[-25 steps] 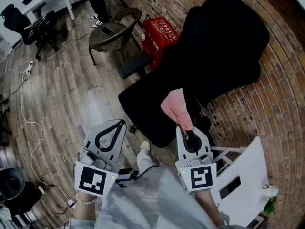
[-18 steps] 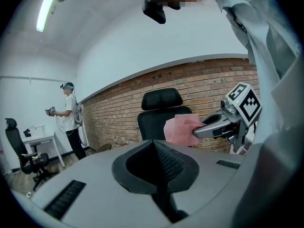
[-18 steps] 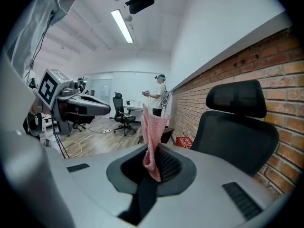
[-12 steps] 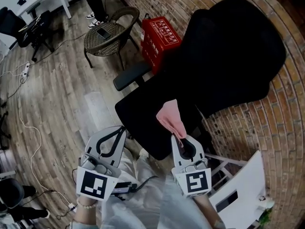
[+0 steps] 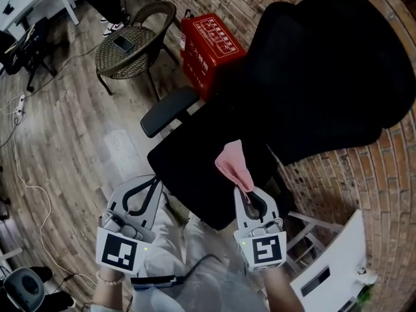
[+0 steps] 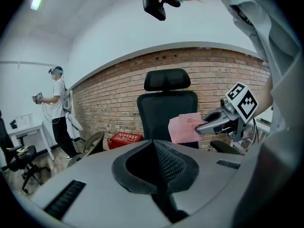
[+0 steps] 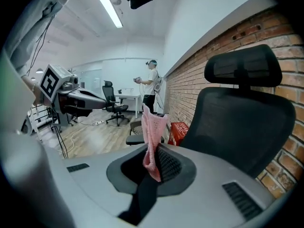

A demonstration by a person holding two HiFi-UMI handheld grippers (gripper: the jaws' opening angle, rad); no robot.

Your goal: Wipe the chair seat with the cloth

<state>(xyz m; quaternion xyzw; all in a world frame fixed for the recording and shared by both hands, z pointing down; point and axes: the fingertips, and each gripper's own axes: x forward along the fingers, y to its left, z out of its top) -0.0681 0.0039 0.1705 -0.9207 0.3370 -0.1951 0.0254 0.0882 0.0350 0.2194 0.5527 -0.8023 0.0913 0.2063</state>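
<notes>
A black office chair stands against the brick wall, its seat [image 5: 195,161] facing me and its tall backrest [image 5: 325,77] behind. My right gripper [image 5: 249,192] is shut on a pink cloth [image 5: 233,164] that sticks up from its jaws above the seat's near right part. The right gripper view shows that cloth [image 7: 152,137] pinched and standing upright. My left gripper [image 5: 151,182] hovers at the seat's near left edge, shut with nothing in it. From the left gripper view, the cloth [image 6: 184,127] and the right gripper [image 6: 209,126] appear in front of the backrest [image 6: 167,109].
A red box [image 5: 209,43] stands on the wood floor by the wall, left of the chair. A wicker chair [image 5: 130,44] with a phone on it is farther left. A white stand [image 5: 325,265] sits at lower right. A person [image 7: 151,87] stands in the distance; cables run along the floor.
The view has shifted closer over the chair. Both grippers stay low at the seat's near edge, and the right one still holds the pink cloth upright.
</notes>
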